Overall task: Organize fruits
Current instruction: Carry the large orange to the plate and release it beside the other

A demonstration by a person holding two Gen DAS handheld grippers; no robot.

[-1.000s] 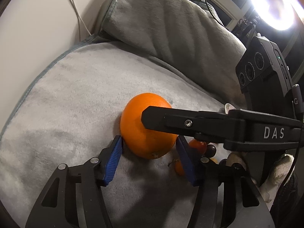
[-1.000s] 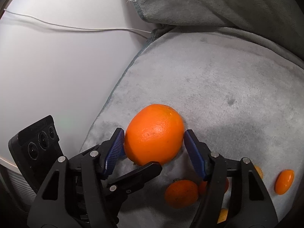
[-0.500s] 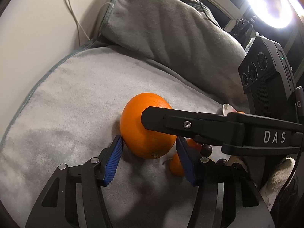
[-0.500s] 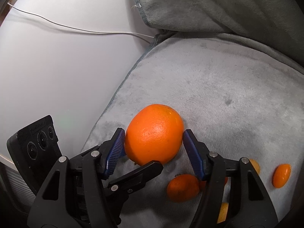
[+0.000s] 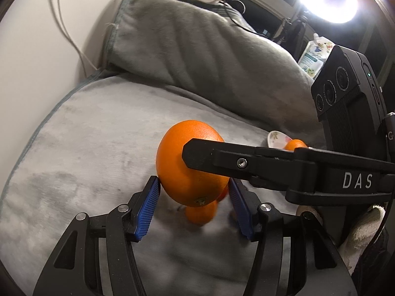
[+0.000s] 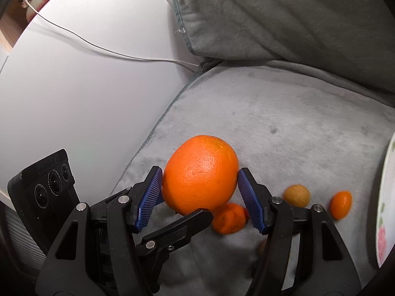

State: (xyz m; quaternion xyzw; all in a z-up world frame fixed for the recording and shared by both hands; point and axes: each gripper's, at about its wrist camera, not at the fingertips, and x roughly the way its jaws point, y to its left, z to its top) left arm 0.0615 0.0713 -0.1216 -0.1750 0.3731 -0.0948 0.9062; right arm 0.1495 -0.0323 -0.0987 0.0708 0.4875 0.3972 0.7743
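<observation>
We had the big round orange [image 6: 200, 174] clamped between the blue ribbed pads [image 6: 149, 198] of the right gripper [image 6: 200, 198], and it looked lifted off the grey plush blanket [image 6: 284, 123] rather than resting on it. The left gripper [image 5: 195, 207] sat spread apart right around the same fruit, one pad about touching its left side, not really squeezing as far as we could tell.

Main worry: both tools crowded one fruit. If the left one closed or nudged, it could roll the orange out of the right gripper's hold, since smooth round peel only met the pads at two small spots. A drop would have landed on the small mandarin [image 6: 229, 218] below and scattered it toward the tan round fruit [image 6: 296, 195] and the little oval kumquat [image 6: 341, 205] near the floral plate [image 6: 385, 197] on the right.

The orange was slightly egg-shaped, long axis tilted up and to the right in the right wrist view. A stem or blossom scar [image 5: 199, 200] faced down and toward the near side in the left view.
</observation>
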